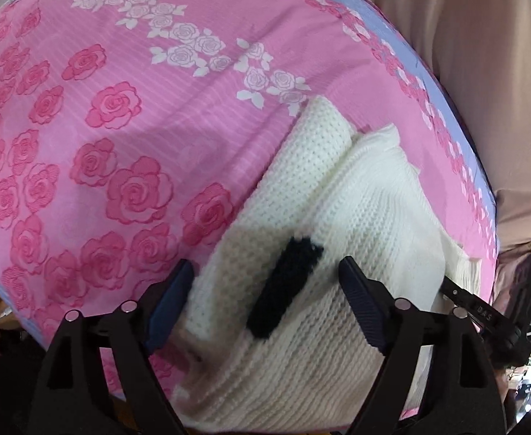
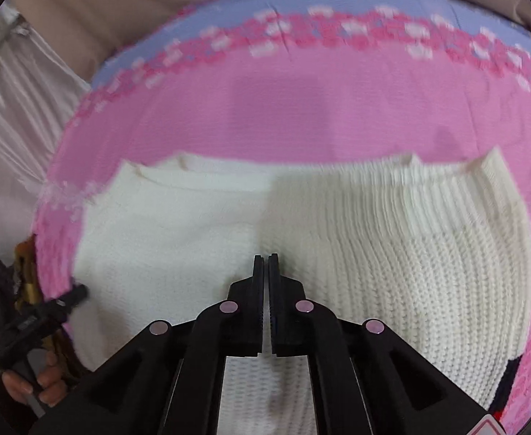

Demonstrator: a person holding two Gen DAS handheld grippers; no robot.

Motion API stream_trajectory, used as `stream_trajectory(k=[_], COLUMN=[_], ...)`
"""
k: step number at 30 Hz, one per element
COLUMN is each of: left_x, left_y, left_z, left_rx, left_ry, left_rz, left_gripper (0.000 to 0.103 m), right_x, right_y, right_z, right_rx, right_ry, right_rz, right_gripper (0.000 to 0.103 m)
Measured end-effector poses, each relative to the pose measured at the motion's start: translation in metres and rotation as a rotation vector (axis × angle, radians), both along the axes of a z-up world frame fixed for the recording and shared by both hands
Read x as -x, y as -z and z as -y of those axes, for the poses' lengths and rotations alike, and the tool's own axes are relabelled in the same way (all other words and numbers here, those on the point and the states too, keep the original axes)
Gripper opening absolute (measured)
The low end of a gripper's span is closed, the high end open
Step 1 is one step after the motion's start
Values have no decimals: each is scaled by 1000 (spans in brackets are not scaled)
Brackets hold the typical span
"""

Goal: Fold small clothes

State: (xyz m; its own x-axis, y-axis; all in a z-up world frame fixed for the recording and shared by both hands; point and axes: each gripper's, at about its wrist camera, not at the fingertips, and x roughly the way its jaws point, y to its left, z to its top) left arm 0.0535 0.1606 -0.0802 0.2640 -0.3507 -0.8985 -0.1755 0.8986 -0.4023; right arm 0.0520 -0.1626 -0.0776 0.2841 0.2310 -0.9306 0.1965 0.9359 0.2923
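A small cream knit sweater [image 1: 338,199] with a black woolly patch [image 1: 285,286] lies folded on the pink rose-print bedsheet [image 1: 127,116]. My left gripper [image 1: 265,282] is open just above it, its blue-padded fingers [image 1: 173,301] straddling the black patch. In the right wrist view the same sweater [image 2: 392,246] fills the middle, ribbed hem at the far edge. My right gripper [image 2: 265,264] is shut over the middle of the knit, nothing visibly between its fingers.
The bed's lavender border [image 2: 301,0] runs along the far edge, with beige curtains [image 1: 483,54] beyond. The other gripper and the hand holding it [image 2: 29,330] show at the left of the right wrist view, by the bed's edge.
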Motion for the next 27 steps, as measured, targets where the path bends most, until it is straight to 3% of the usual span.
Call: stream_trajectory(k=[2,4,6,9,11,14,17,19,21,23,27], left_x=[-3,-5,-7,-4,1,11,31,44,60,73,92], left_y=[-2,-4,-7,-30,-58,-104,-143,-154,-149,-132,-78], left_z=[6,7,7,13,29,65,126,169,224,261,310], left_rx=[-5,0,22,47,65,93,95,89,95,88,-24], left_ry=[13,5,-10,2,51,155,326,439,567,634,721], left_rz=[3,-4,-12,28,91,185,280,311,300,269,181], left_gripper=[75,62,37,23,22,20,20,20,20,20,25], right_x=[-2,-1,2,7,11,14,30,48,71,99,157], right_y=[9,-5,-16,0,10,3,-14,-26,-32,-34,-24], right_z=[-1,-3,-11,-21,-26,-17,-2,13,32,57,109], right_rx=[7,-20,-30,-8,2,-45,-85,-105,-123,-136,-145], right_ry=[-5,6,-26,-68,-81,-45,-2,28,72,141,304], right_rz=[-13,1,32,-8,36,26,63,97,113,120,90], right_gripper=[0,4,8,5,2,2,8,10,10,10,14])
